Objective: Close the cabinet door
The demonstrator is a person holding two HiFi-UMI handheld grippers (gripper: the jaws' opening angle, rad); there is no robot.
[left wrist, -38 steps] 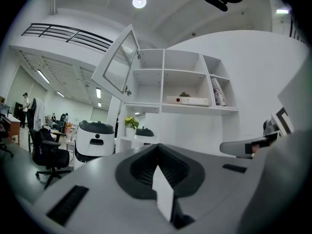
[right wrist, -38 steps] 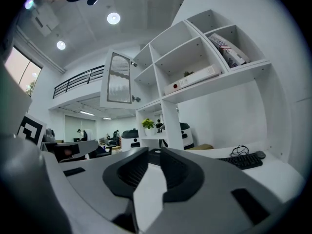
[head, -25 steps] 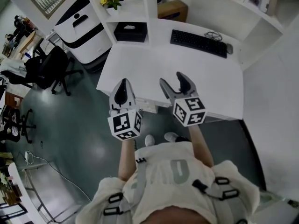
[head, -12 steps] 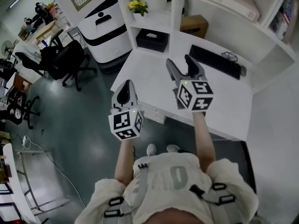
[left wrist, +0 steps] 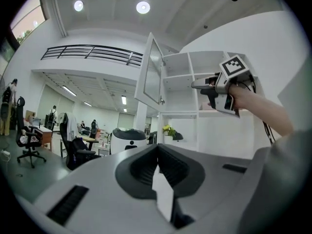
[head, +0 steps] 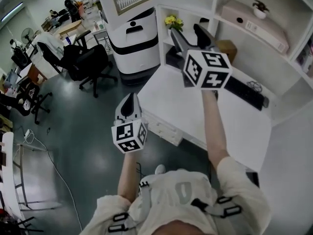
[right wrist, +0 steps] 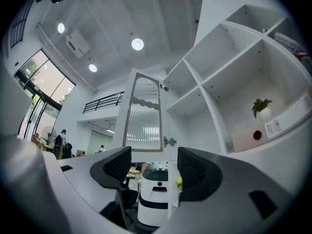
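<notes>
Cabinet door (right wrist: 142, 113) open, ahead of right tool (right wrist: 152, 164) (jaws apart), not touching

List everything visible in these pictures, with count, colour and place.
cabinet door: one, white frame with ribbed glass, open at the shelf unit's upper left
shelf unit: one, white, above the desk
desk: one, white, below the shelves
keyboard: one, black, on the desk
flowers: one pot, yellow, low shelf
small plant: one, green in white pot, upper shelf
machine: one, white and black, floor left of the desk
office chairs: several, black, floor at left
left gripper: one, grey, fingers shut, held low
right gripper: one, grey, fingers open and empty, raised toward the door
</notes>
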